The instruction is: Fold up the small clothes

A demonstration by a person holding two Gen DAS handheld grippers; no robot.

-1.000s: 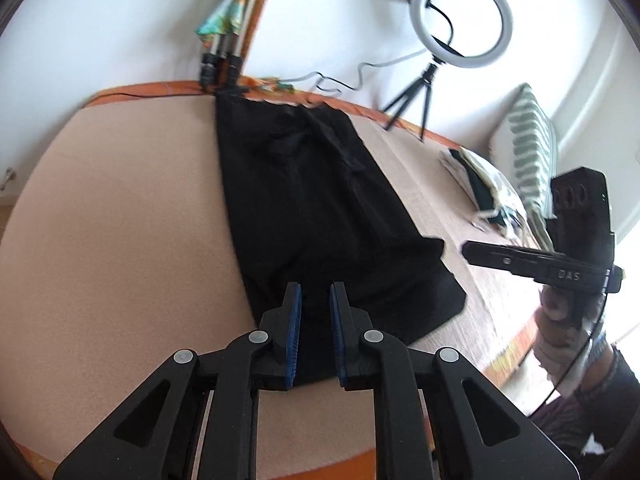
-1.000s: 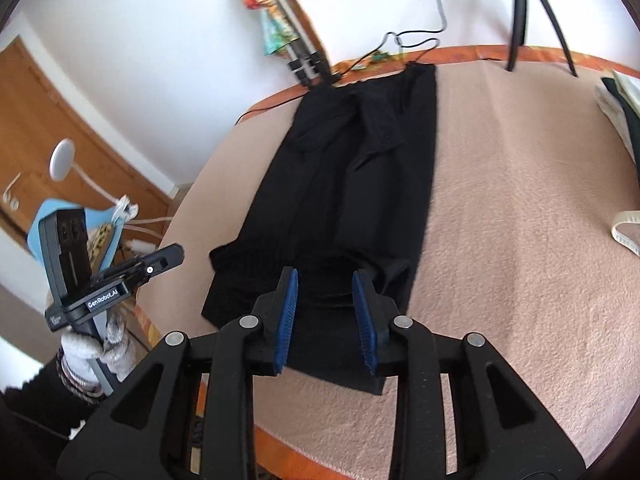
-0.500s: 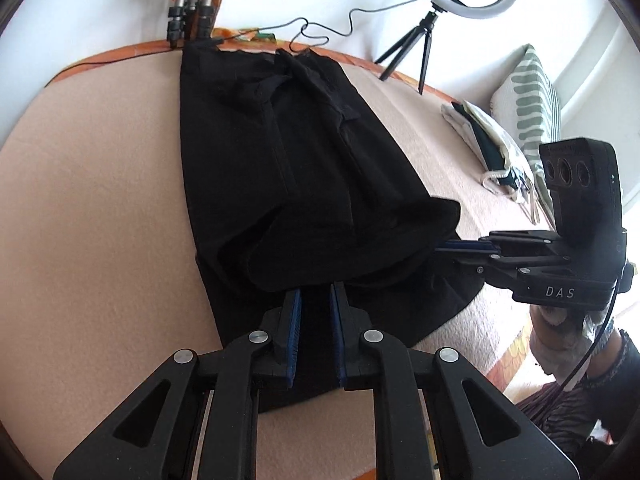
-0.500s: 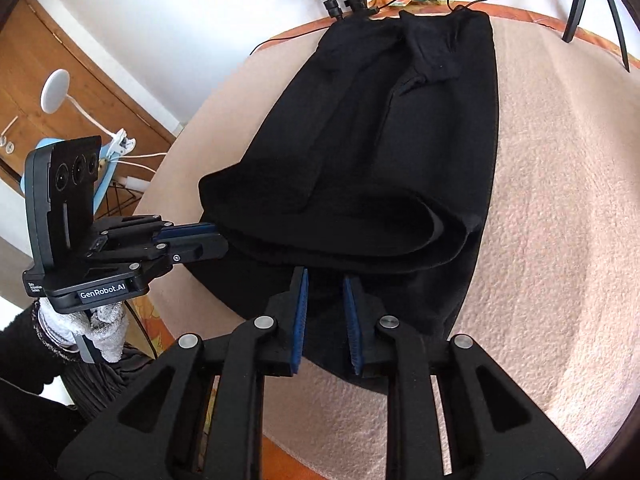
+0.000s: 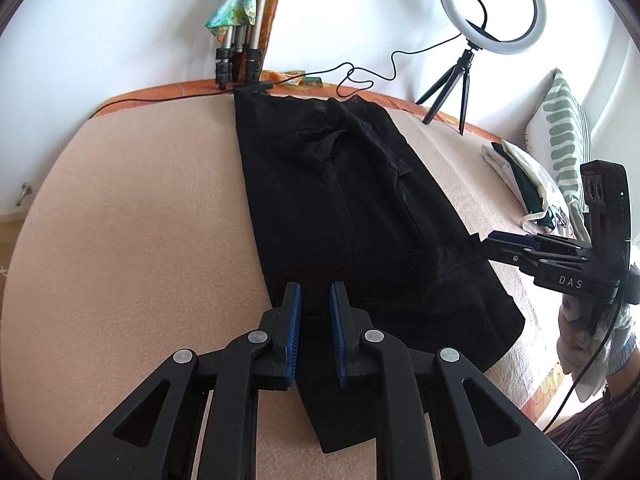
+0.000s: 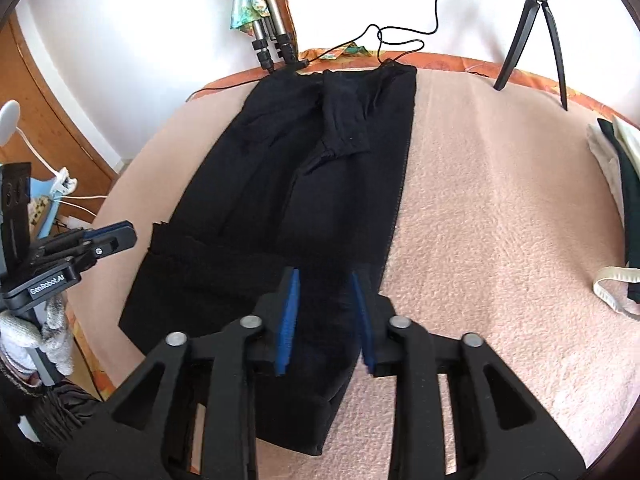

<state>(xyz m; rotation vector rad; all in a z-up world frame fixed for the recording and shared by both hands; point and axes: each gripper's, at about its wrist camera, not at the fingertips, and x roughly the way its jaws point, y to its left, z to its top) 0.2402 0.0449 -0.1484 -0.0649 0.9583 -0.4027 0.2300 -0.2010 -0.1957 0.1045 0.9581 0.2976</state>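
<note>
A long black garment (image 5: 352,216) lies flat along the pink blanket (image 5: 140,240), its far end at the bed's back edge; it also shows in the right wrist view (image 6: 312,200). My left gripper (image 5: 315,292) is open over the garment's near left hem, holding nothing; it appears from the side in the right wrist view (image 6: 120,236). My right gripper (image 6: 324,276) is open over the near right hem, empty; it shows at the garment's right edge in the left wrist view (image 5: 492,240). The near hem lies flat under both grippers.
A ring light on a tripod (image 5: 492,8) stands at the back right. Folded clothes (image 5: 528,184) and a striped pillow (image 5: 568,140) lie at the right. Tripod legs (image 5: 240,60) and a cable (image 5: 360,76) sit at the back edge. A wooden door (image 6: 40,112) is left.
Both grippers had shut on the near hem and lifted it forward in a fold. Now both have opened, pulled back, and the hem lies flat again.
</note>
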